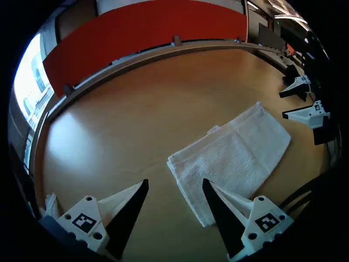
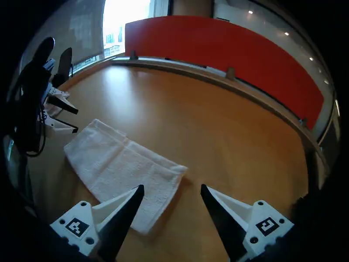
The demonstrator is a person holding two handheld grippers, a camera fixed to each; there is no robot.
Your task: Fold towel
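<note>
Left tongs [image 1: 174,180] — wide, empty; right tongs [image 2: 172,185] likewise. Folded towel [image 1: 235,153] lay at four o'clock on counter [image 1: 131,131]. Risk: pinching one layer only — fold would splay.

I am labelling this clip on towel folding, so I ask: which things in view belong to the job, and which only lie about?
Job: white towel, lying folded on the wooden table; left tool, open; right tool, open.
Lying about: red panel behind the table; window.
</note>
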